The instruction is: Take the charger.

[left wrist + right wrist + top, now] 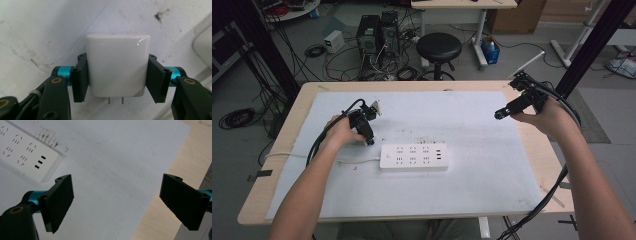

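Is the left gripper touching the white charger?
Touching. In the left gripper view, both black pads of the left gripper press flat against the sides of the white charger, with no gap showing.

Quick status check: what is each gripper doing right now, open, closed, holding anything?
Left gripper: closed on the white charger plug, jaws pressing both its sides.
Right gripper: open, nothing between its jaws, above the white mat.

My right hand-held gripper (116, 203): jaws wide apart, nothing between them. White power strip (25, 150) upper left on white mat (112, 170); bare wooden worktop (175, 165) at right.
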The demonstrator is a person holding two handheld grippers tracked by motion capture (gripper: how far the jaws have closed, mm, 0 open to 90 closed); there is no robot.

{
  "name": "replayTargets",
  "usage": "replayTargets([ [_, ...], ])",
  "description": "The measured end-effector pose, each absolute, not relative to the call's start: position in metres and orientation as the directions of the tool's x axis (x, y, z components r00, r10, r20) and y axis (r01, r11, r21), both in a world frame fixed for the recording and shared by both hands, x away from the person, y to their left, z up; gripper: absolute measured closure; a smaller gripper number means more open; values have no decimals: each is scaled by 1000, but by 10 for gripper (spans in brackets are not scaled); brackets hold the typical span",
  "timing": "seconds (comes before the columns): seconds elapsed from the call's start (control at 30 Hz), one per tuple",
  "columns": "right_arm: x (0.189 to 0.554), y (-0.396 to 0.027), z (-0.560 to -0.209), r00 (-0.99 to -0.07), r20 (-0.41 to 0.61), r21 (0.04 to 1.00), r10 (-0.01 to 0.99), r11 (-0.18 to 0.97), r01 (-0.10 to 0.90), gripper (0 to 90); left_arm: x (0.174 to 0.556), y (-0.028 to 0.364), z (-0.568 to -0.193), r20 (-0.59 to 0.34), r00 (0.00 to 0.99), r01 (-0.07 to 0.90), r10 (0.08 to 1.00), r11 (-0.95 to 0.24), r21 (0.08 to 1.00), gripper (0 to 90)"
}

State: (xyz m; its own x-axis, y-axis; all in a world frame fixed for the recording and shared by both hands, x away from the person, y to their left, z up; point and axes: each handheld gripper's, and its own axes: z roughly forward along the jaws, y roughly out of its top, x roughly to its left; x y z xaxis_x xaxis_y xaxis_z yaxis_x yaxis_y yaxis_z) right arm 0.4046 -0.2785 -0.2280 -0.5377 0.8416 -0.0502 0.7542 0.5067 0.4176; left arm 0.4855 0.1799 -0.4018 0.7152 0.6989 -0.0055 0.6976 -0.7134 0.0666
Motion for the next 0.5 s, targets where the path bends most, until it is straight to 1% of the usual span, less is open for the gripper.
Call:
replayTargets([
  [0.07, 405, -278, -228, -532, -48, 416, 845, 501, 759, 120, 482, 179, -384, -2, 728, 683, 685, -725, 85, 426],
  [0.1, 405, -278, -227, -528, -46, 415, 848, 497, 762, 120, 482, 179, -384, -2, 728, 683, 685, -725, 85, 427],
  [0.13, 406, -278, -227, -525, -39, 417, 850, 491, 764, 134, 477, 177, -367, -4, 731, 678, 683, -725, 119, 426],
  [0.17, 406, -278, -226, -522, -26, 418, 852, 484, 769, 168, 477, 177, -367, -4, 731, 678, 683, -725, 119, 426],
  [0.2, 407, -278, -225, -518, -17, 419, 855, 477, 773, 168, 473, 175, -346, 12, 745, 658, 667, -738, 146, 426],
  [0.3, 410, -277, -223, -493, 7, 404, 870, 449, 797, 169, 466, 173, -315, 14, 756, 641, 654, -745, 182, 426],
  [0.33, 411, -277, -222, -487, 8, 396, 873, 444, 803, 169, 466, 173, -315, 14, 756, 641, 654, -745, 182, 426],
  [0.4, 411, -275, -220, -469, 26, 391, 883, 423, 818, 173, 462, 172, -298, 20, 766, 627, 642, -755, 191, 426],
  [0.43, 412, -276, -219, -464, 37, 390, 885, 415, 822, 189, 458, 170, -283, 20, 779, 611, 626, -766, 200, 426],
  [0.5, 411, -275, -217, -458, 53, 384, 887, 405, 829, 199, 454, 168, -271, 15, 791, 596, 611, -777, 204, 426],
])
